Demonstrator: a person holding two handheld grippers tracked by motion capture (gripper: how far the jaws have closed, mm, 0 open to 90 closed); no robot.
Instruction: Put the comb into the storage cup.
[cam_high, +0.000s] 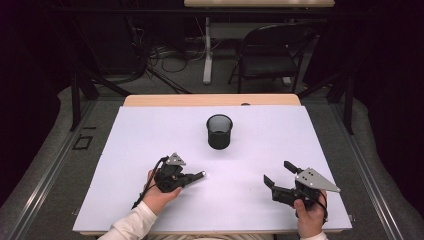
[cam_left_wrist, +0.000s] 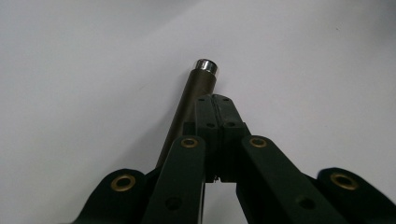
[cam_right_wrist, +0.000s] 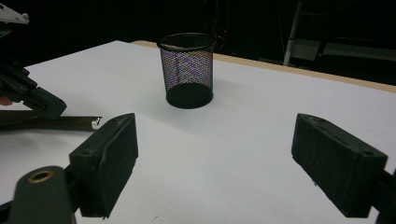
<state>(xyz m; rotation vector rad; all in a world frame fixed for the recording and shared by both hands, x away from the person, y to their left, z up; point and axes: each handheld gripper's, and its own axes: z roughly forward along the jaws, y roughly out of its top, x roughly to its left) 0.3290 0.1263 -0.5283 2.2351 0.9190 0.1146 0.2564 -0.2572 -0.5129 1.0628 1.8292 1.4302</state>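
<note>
two claws: left claw (cam_high: 192, 177) clamps one pen (cam_high: 199, 175); right claw (cam_high: 278, 173) apart; one mesh cup (cam_high: 219, 131).

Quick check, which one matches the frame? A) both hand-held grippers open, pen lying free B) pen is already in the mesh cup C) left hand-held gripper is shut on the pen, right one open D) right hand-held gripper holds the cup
C: the left hand-held gripper has its jaws closed together with the pen pinched alongside them, while the right hand-held gripper stands wide open with nothing in it, and the mesh cup stands apart, farther up the table.
</note>
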